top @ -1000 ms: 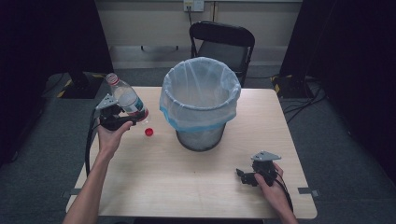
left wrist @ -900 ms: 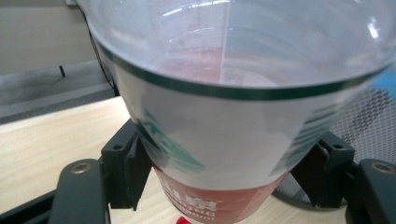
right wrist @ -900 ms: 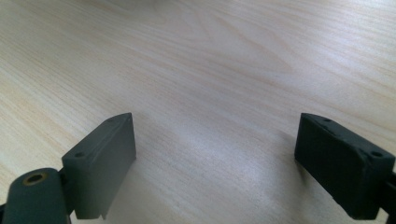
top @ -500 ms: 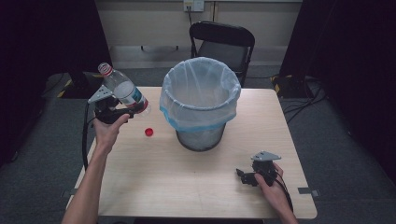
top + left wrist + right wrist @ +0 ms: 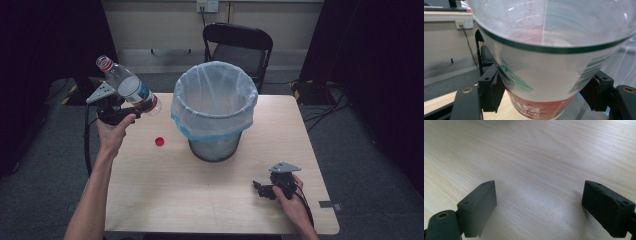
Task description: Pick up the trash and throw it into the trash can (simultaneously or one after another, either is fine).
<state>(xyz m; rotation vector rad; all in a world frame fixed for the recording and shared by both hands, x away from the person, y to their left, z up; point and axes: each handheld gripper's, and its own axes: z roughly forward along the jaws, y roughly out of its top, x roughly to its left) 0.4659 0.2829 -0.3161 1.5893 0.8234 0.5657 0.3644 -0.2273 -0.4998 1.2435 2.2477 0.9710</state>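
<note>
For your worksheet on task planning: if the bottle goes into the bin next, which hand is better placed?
Left. Its tool already clamps the bottle beside the bin; the right tool rests open on the table.

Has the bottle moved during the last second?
Yes. The bottle, clamped in the left gripper, has moved up and left, away from the red cap on the table and a bit farther from the bin.

left claw: black, grey plate, black cable | right claw: same

Cap on table — left of bin
</note>
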